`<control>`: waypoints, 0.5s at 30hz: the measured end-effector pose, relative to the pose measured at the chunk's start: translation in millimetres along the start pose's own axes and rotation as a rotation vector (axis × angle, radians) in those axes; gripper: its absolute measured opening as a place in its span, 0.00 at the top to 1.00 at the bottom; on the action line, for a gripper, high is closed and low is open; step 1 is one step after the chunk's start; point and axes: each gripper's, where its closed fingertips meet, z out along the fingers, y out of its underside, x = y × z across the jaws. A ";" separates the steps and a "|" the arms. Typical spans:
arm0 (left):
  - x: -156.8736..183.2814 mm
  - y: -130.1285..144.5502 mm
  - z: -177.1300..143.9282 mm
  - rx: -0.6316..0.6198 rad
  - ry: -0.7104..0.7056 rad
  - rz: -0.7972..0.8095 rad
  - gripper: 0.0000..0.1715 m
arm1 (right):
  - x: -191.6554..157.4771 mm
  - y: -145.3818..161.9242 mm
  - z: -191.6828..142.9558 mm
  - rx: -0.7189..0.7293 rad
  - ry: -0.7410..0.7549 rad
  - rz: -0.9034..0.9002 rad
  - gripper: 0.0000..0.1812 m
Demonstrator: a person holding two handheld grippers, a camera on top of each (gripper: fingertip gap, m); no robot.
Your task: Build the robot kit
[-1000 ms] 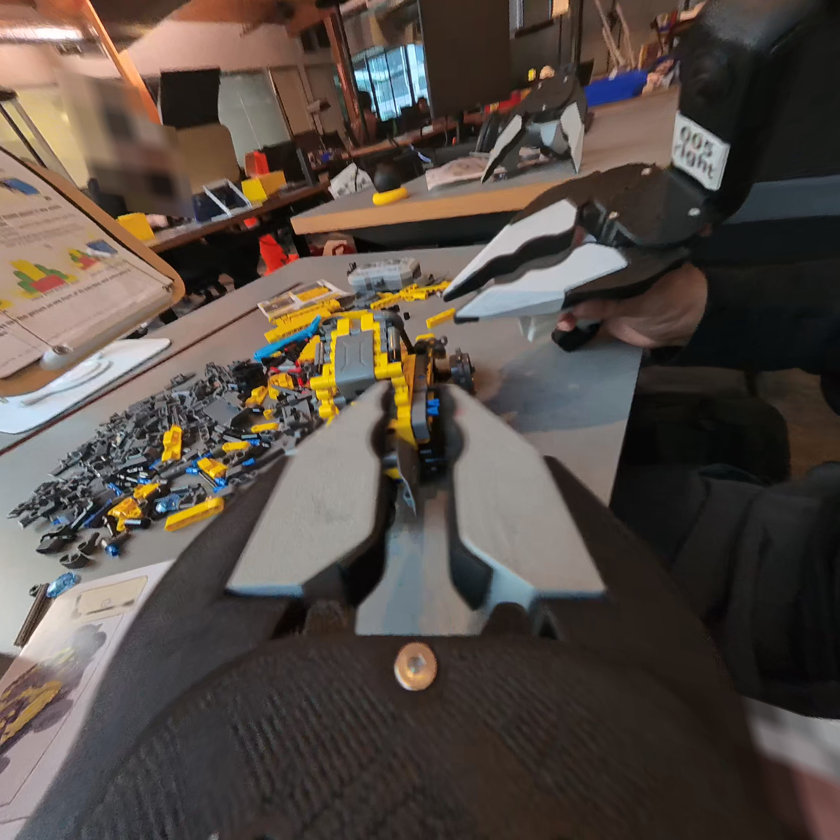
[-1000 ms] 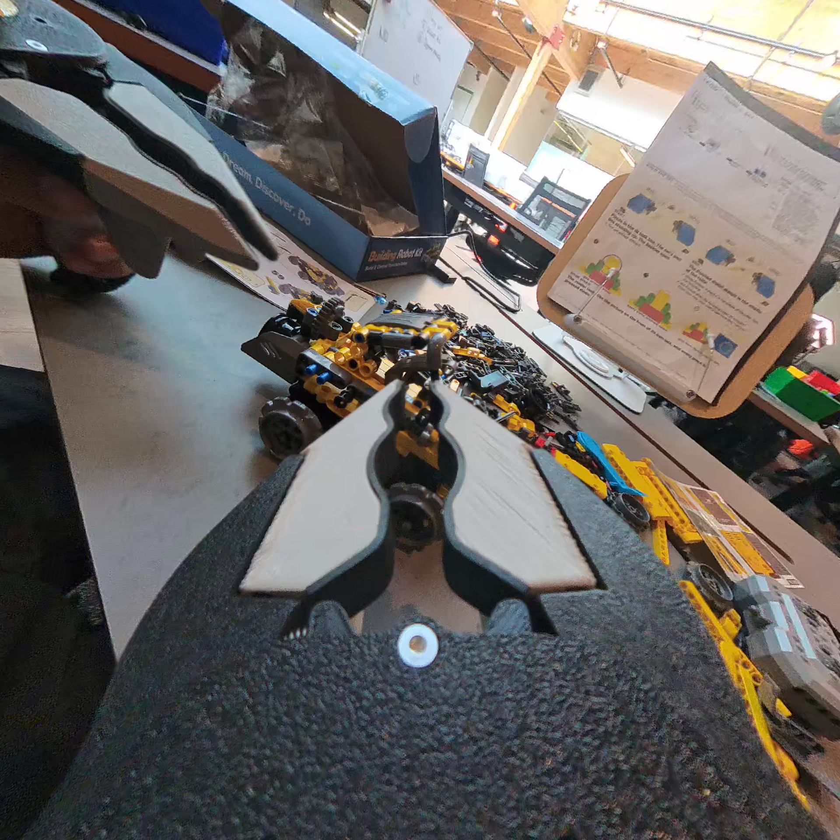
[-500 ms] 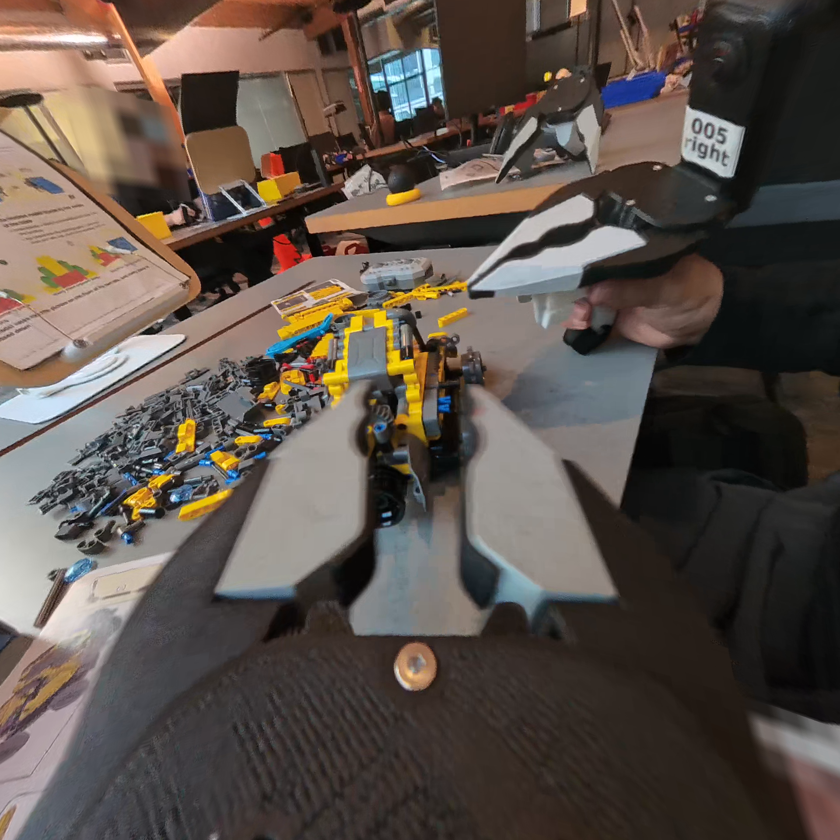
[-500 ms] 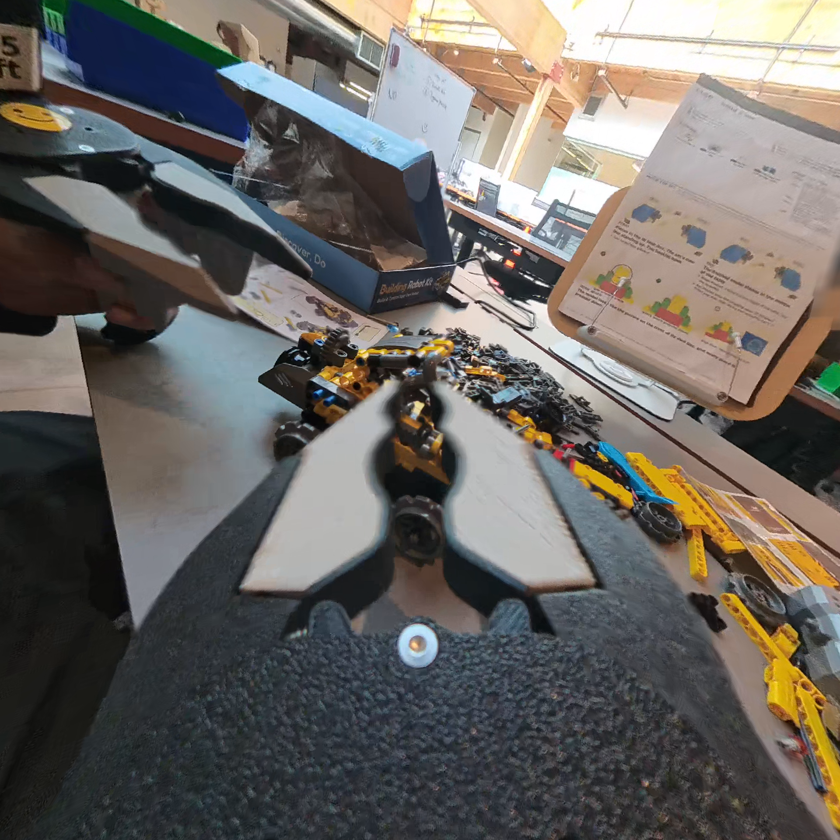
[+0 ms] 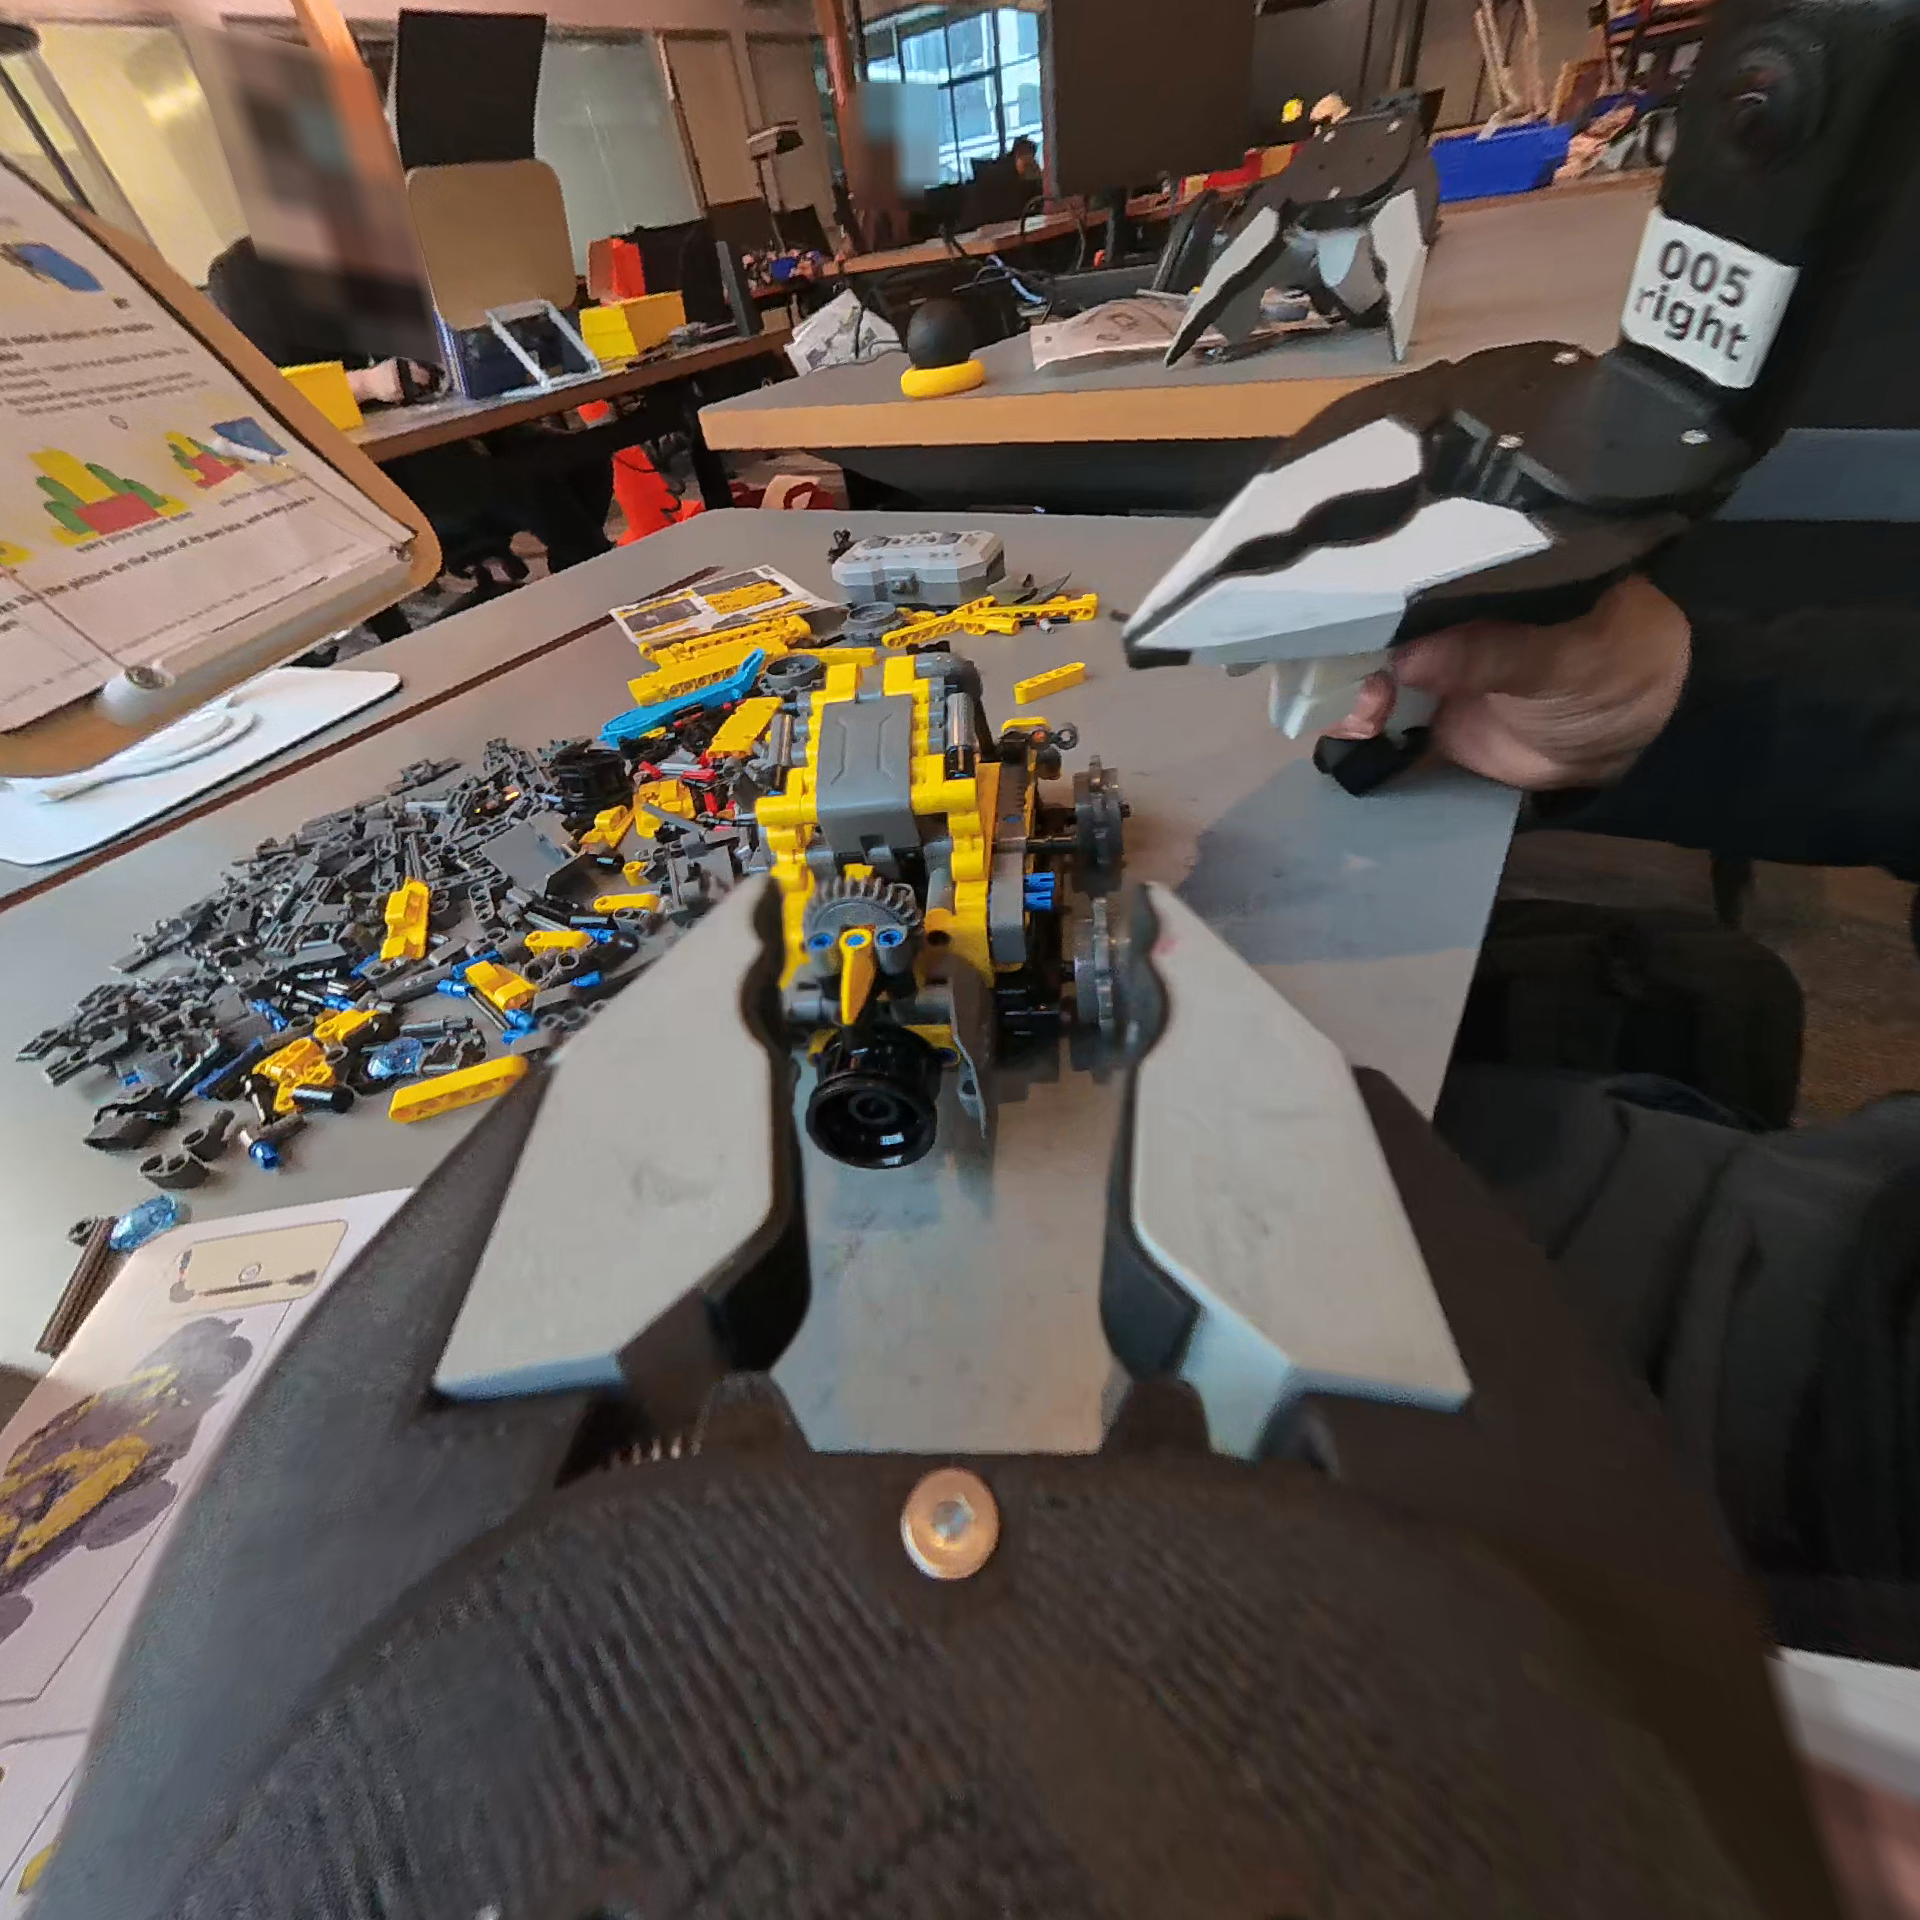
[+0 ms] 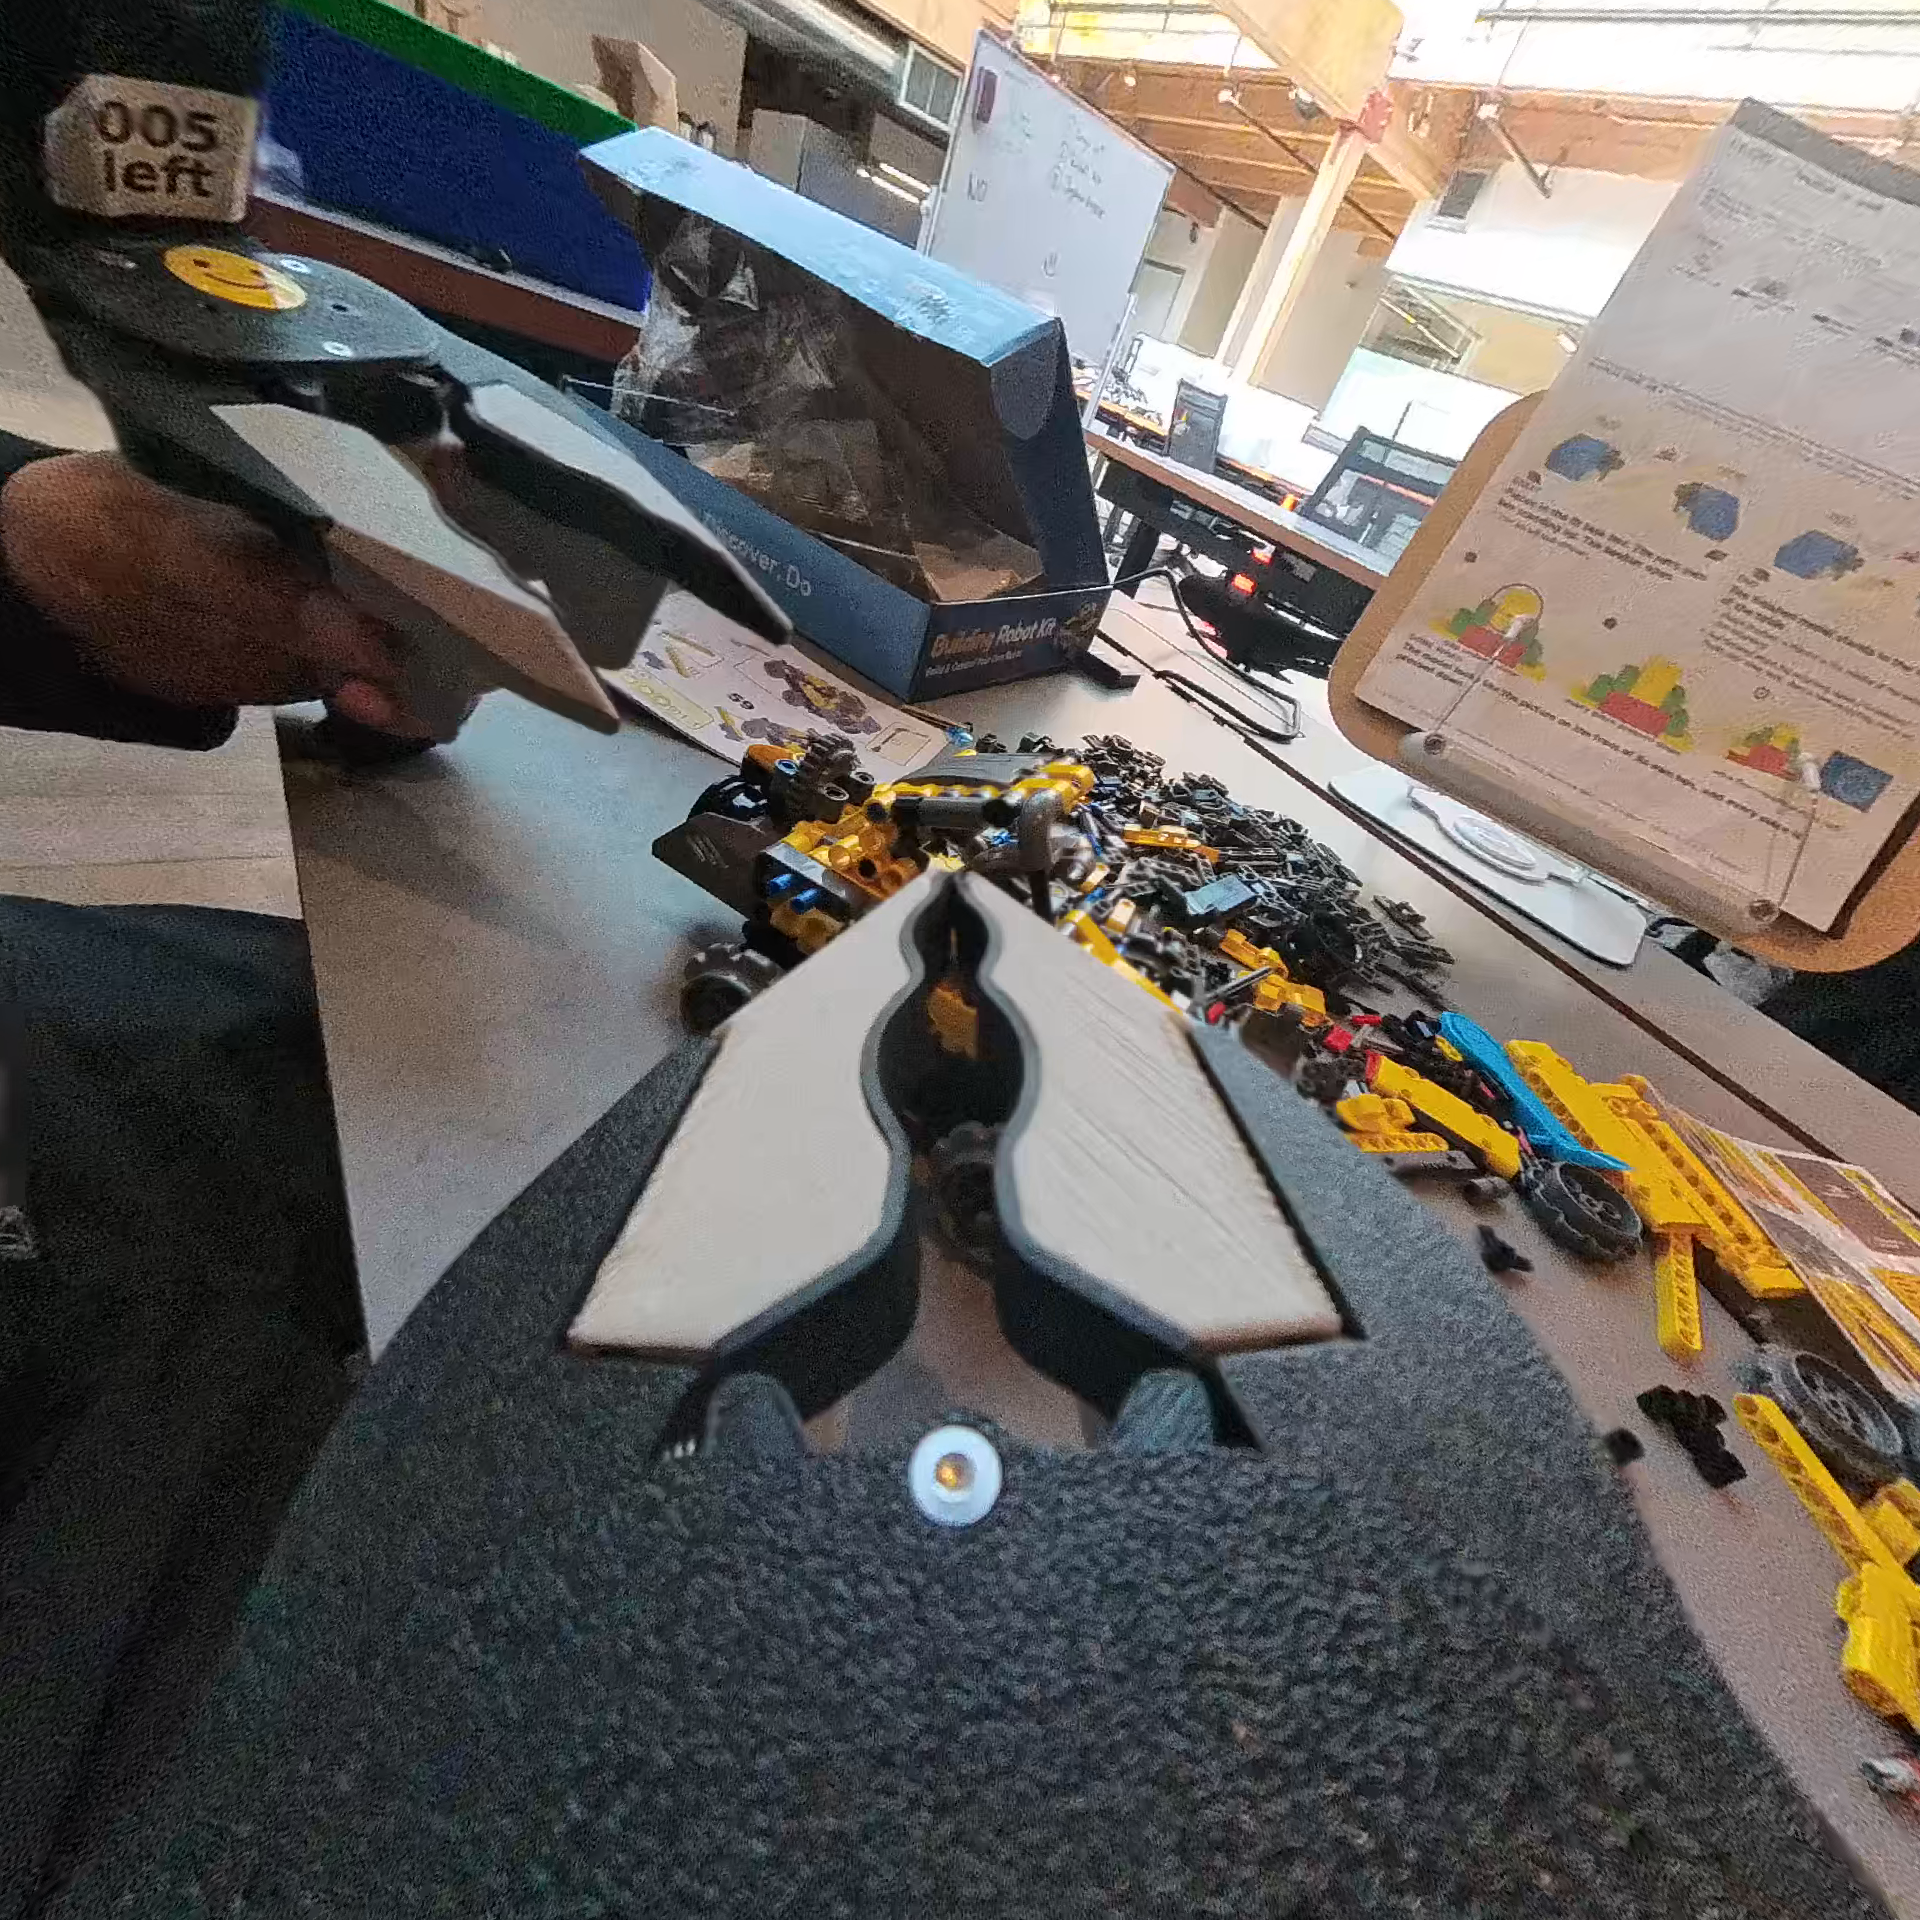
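Observation:
A yellow and grey brick vehicle model (image 5: 894,821) stands on the grey table (image 5: 1330,894). My left gripper (image 5: 945,914) is open. Its fingers flank the model's near end, where a black hub (image 5: 873,1112) and a grey gear (image 5: 1096,977) sit, without gripping it. My right gripper (image 5: 1143,644) is shut and empty, held in a hand above the table to the right of the model. In the right wrist view the right gripper (image 6: 951,883) points at the model (image 6: 883,821). The open left gripper (image 6: 696,675) hovers at the upper left.
A pile of loose dark grey, yellow and blue pieces (image 5: 343,935) lies left of the model. An instruction booklet (image 5: 156,1403), a blue box (image 6: 883,499), a board with a printed sheet (image 5: 156,499), loose wheels (image 6: 1579,1205) and yellow beams (image 6: 1621,1132) surround it. The table edge (image 5: 1455,1039) is close on the right. One gripper's finger ends stand about 10 cm off the other's.
My left gripper has opened from a narrow hold on the model's near end and now stands wide around it. My right gripper has drawn back from the model and closed fully.

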 end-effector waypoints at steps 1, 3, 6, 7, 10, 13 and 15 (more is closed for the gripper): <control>-1.1 1.0 0.8 -0.008 -0.002 -0.010 0.56 | -0.8 1.9 1.0 -0.015 0.002 -0.010 1.00; -1.5 3.3 2.4 -0.028 0.003 -0.020 0.48 | -2.5 4.2 2.5 -0.034 0.025 -0.052 1.00; -1.7 4.1 4.3 -0.036 0.009 -0.037 0.45 | -5.7 5.4 5.1 -0.041 0.012 -0.068 0.92; -2.0 3.7 4.8 -0.034 0.010 -0.048 0.45 | -6.8 6.2 5.6 -0.047 -0.005 -0.058 1.00; -7.7 3.2 9.7 -0.038 -0.023 -0.035 0.44 | -4.1 5.8 5.0 -0.043 0.016 -0.058 1.00; -11.7 14.6 23.8 -0.135 -0.047 -0.012 0.44 | -4.8 5.6 4.7 -0.040 -0.008 -0.037 0.96; -7.9 21.7 36.3 -0.197 -0.019 -0.029 0.48 | -6.9 7.5 6.1 -0.054 -0.025 -0.037 0.78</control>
